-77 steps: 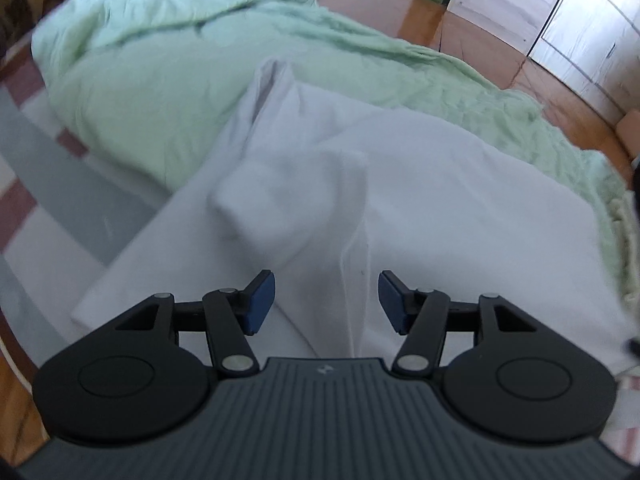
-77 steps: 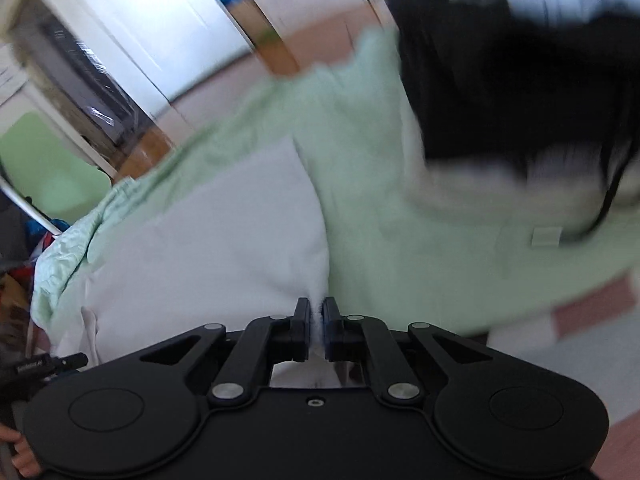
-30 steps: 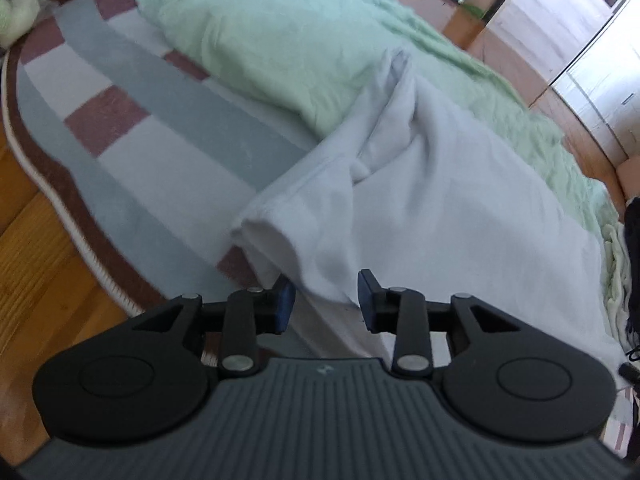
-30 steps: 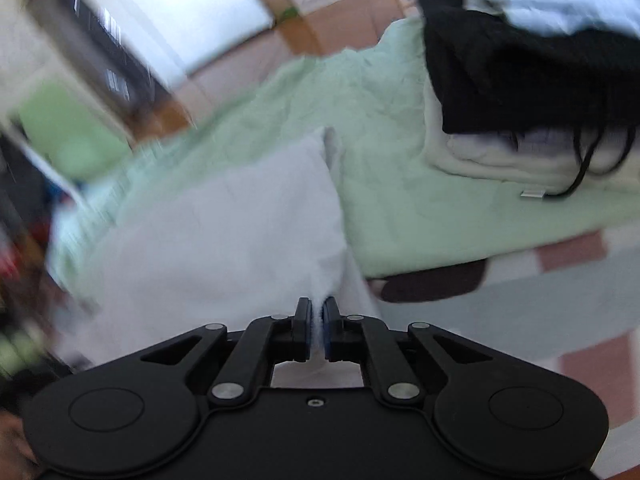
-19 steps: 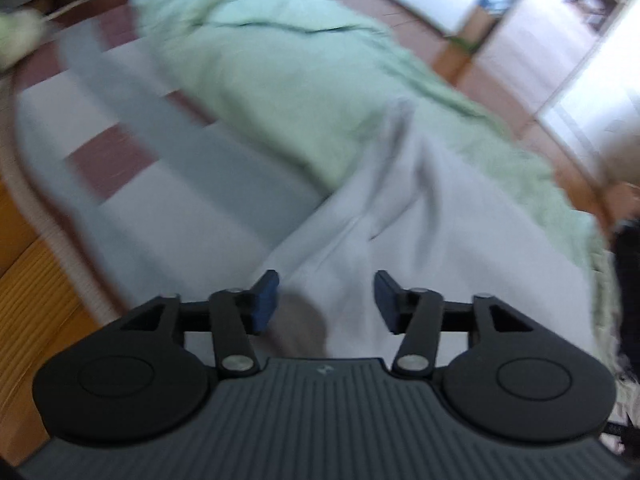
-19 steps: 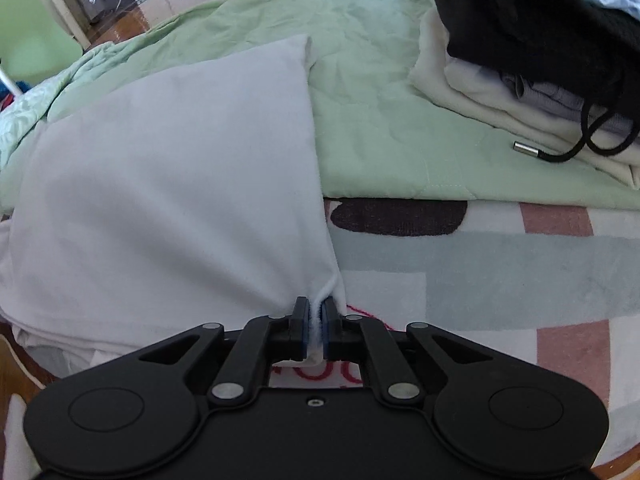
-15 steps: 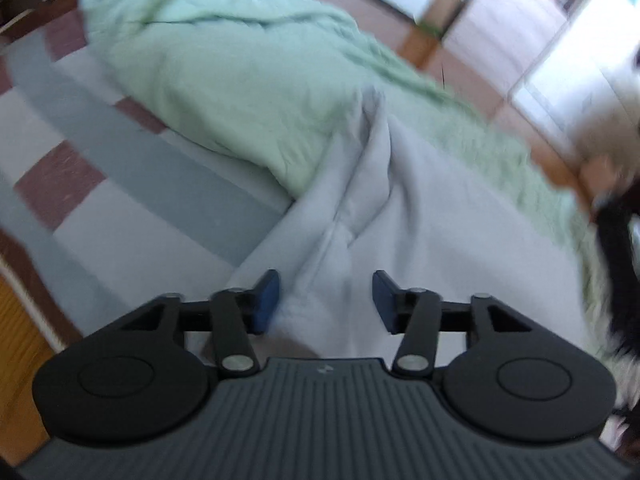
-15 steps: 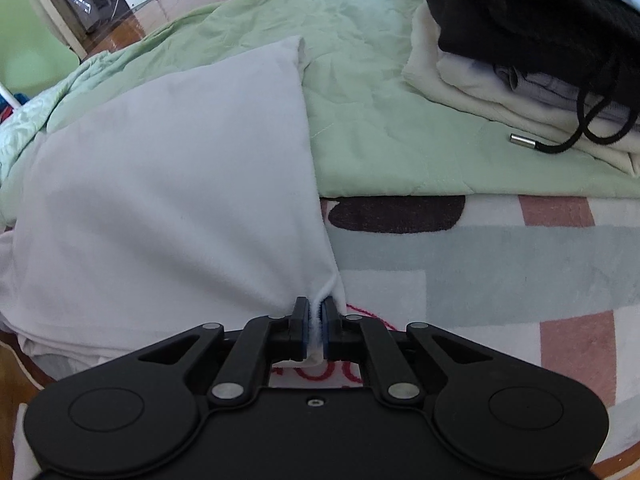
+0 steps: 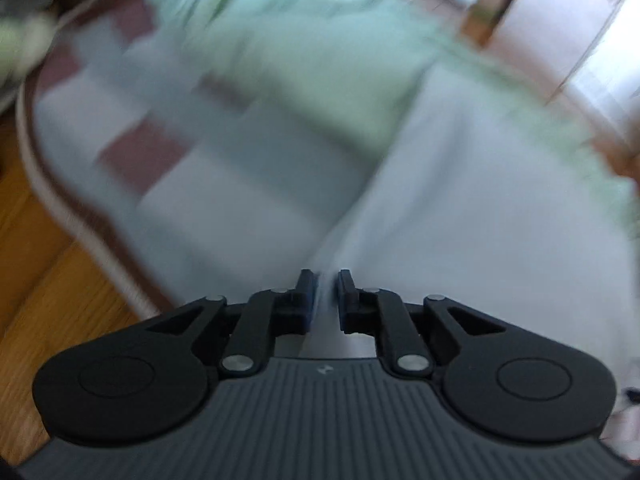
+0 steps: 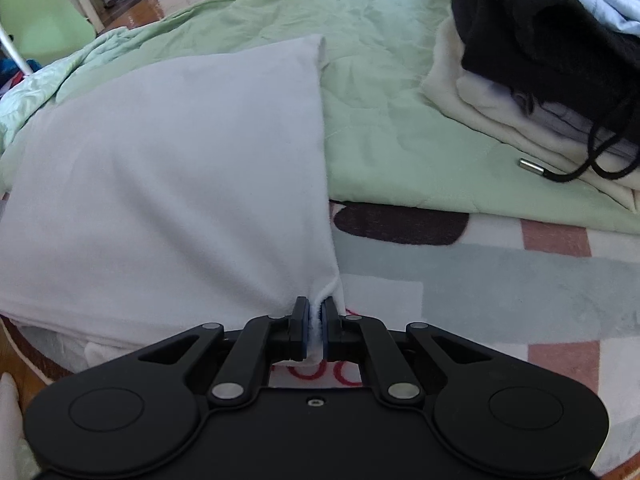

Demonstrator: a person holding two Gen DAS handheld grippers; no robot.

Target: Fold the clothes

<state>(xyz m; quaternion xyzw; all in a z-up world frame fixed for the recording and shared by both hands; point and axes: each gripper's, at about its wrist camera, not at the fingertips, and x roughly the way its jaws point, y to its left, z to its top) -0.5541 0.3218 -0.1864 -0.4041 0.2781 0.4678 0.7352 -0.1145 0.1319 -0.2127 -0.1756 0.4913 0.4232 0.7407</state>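
A white garment (image 10: 172, 168) lies spread flat over a pale green quilt (image 10: 384, 120) and a checked rug. My right gripper (image 10: 316, 320) is shut on the garment's near right corner, and white cloth shows between its pads. The left wrist view is blurred by motion. There the same white garment (image 9: 480, 208) fills the right half, and my left gripper (image 9: 325, 282) is shut on its near left edge, with a strip of cloth pinched between the fingers.
A stack of folded clothes (image 10: 532, 60), black on top of cream, sits on the quilt at the right with a drawstring hanging down. The checked rug (image 10: 480, 272) reaches bare wooden floor (image 9: 44, 280) at the left. White cabinets (image 9: 560, 20) stand behind.
My left gripper was open over the garment's bunched left side and has now shut on its edge while moving fast. My right gripper keeps its hold on the right corner, and the garment lies flatter.
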